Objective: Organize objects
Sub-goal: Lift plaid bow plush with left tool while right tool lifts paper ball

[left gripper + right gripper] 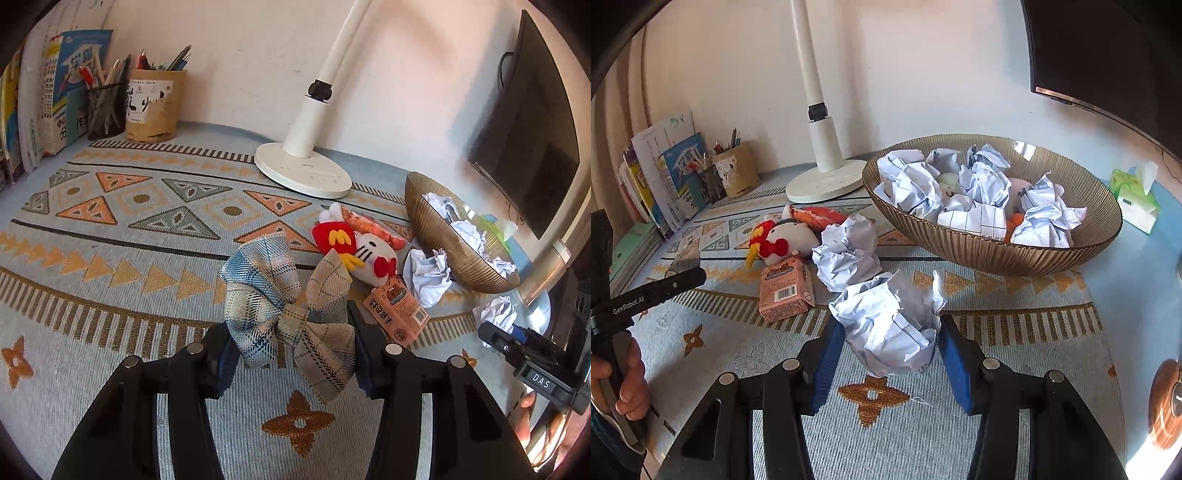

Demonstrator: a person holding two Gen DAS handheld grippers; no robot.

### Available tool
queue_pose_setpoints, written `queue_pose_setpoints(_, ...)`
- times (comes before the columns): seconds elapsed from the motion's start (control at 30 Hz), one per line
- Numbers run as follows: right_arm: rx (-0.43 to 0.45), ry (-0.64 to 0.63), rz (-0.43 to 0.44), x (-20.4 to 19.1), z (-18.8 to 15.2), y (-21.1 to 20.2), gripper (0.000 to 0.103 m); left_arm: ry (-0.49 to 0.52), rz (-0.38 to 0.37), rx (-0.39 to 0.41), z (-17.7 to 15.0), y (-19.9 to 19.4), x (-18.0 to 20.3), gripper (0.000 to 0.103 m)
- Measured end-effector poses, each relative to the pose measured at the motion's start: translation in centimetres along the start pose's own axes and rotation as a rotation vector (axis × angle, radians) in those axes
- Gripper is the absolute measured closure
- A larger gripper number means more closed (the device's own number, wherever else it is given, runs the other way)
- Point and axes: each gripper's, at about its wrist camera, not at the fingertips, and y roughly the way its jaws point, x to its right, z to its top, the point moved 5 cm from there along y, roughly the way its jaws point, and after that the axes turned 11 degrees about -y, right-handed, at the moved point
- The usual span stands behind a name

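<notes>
Plaid bow (291,310) pinched between left gripper (291,354) pads; crumpled paper ball (892,325) clamped in right gripper (892,354), near bowl (997,254).

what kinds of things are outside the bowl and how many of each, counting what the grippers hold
crumpled paper ball: 2
soft toy (white cat plush, orange shrimp-like toy): 2
pink box: 1
plaid bow: 1
total outside the bowl: 6
</notes>
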Motion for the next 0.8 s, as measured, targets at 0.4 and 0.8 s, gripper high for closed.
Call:
queue_pose_setpoints(0.4, -0.024, -0.069, 0.018, -1.4, -0.2, 0.3, 0.051, 0.01, 0.0, -0.005, -0.2, 0.1, 0.2, 0.054)
queue_pose_setpoints(0.8, 0.023, 0.009, 0.116, -0.4, -0.1, -0.7, 0.004, 0.008, 0.001, -0.003, -0.2, 0.1, 0.3, 0.054)
